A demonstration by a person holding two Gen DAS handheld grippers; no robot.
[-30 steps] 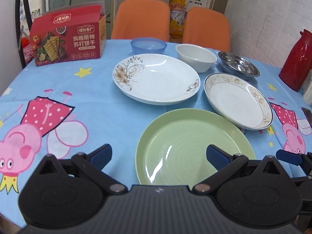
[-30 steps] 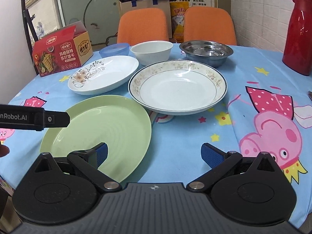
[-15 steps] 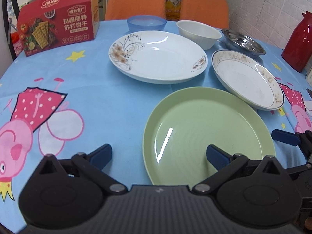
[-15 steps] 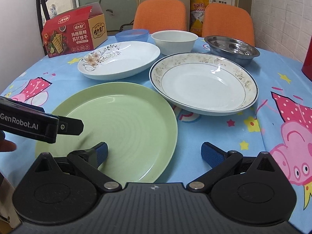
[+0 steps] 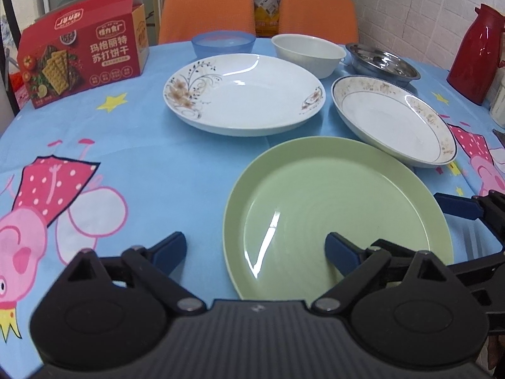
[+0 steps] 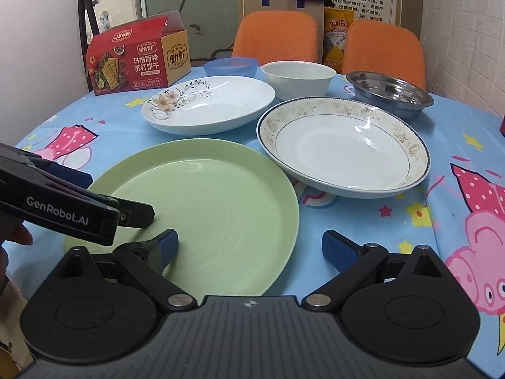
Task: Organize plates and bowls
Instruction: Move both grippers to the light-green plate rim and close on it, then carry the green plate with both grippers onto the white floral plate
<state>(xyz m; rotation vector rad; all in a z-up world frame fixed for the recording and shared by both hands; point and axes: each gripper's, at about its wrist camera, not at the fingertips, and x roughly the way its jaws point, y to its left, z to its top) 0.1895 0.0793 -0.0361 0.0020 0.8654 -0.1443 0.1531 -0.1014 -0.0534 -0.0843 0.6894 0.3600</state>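
A round table under a blue cartoon-pig tablecloth (image 5: 176, 164) fills both views, with two orange chairs (image 6: 274, 36) pushed in at its far side and a white brick wall to the right.

Nearest the cameras lies a green plate (image 5: 334, 211), flat on the cloth. Beyond it to the left sits a white plate with a floral print (image 5: 244, 94), and to the right a white plate with a gold-patterned rim (image 5: 391, 120) whose near edge comes just beside, perhaps slightly over, the green plate's rim. Along the far edge stand three bowls in a row: a blue plastic bowl (image 5: 223, 44), a white bowl (image 5: 307, 53) and a stainless steel bowl (image 5: 383, 63). A red cracker box (image 5: 79, 60) (its top flap open) stands at the far left, and a red thermos jug (image 5: 473, 53) at the far right.

The left gripper (image 5: 255, 249) hovers low at the green plate's near-left rim, jaws spread wide, one finger over the cloth and the other above the plate's surface. The right gripper (image 6: 249, 243) is likewise spread, straddling the plate's near-right rim, holding nothing. In the right wrist view the left gripper's black body reaches in over the plate from the left.
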